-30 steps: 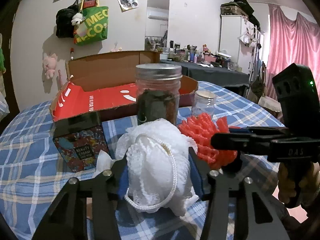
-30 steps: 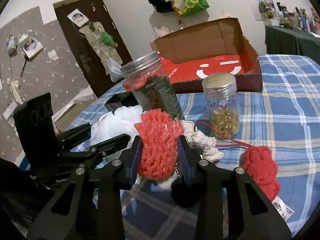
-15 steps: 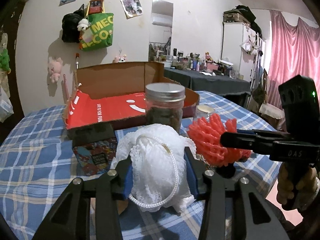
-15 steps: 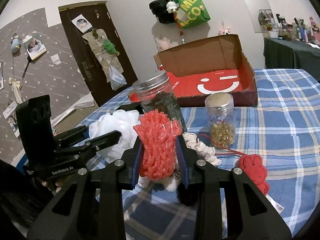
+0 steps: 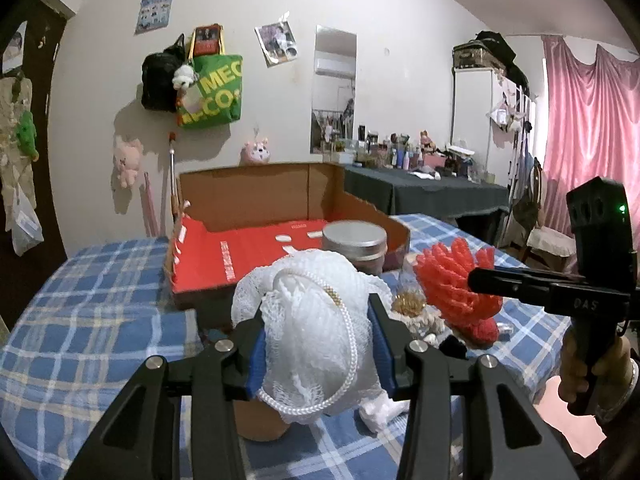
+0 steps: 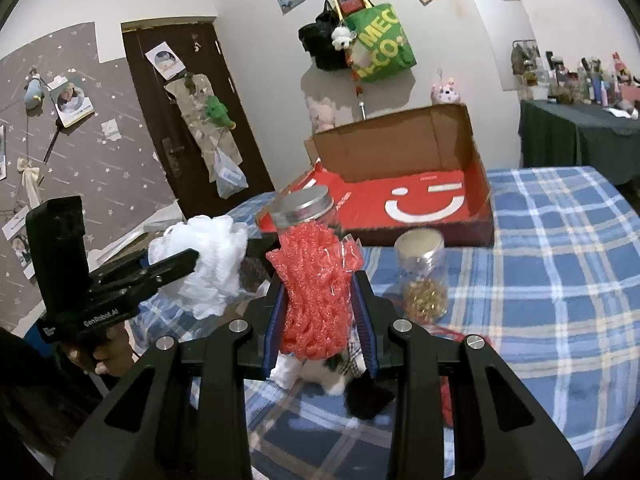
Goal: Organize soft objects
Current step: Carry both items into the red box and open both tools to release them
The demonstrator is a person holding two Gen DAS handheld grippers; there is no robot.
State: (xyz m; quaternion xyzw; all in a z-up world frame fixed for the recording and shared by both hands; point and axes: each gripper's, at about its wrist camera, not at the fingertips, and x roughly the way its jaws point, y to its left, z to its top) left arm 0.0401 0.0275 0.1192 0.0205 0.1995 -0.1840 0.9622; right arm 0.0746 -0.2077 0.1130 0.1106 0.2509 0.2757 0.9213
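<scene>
Above the bench [image 5: 100, 320], both grippers carried soft things clear of the checked cloth. Left gripper [image 5: 320, 344] was clamped on a white mesh puff [image 5: 316, 320] with a beaded loop; right gripper [image 6: 320, 304] was clamped on a red mesh piece [image 6: 314, 284], its pads pressing both sides. Both loads hung in front of the box [image 6: 400, 152], short of its near wall.

Progress, by my read: early. The box's red floor looked bare in both views, so nothing had been sorted into it yet. Two items were in hand, none dropped. Left on the bench: a red knit lump [image 5: 484, 330] mostly hidden under the right gripper, a small white-and-plaid soft thing [image 6: 312, 372] and a black fluffy bit [image 6: 368, 400] under the jaws, some cream cord [image 5: 420, 322]. Those probably go next.

Containers: the open cardboard box, flap up, empty as far as seen. Big jar [image 6: 304, 208], metal lid on, contents dark, partly hidden by the red piece. Small jar [image 6: 422, 276], lidded, part-filled with small gold bits. Both jars stood just before the box, hard items, likely to stay put.
</scene>
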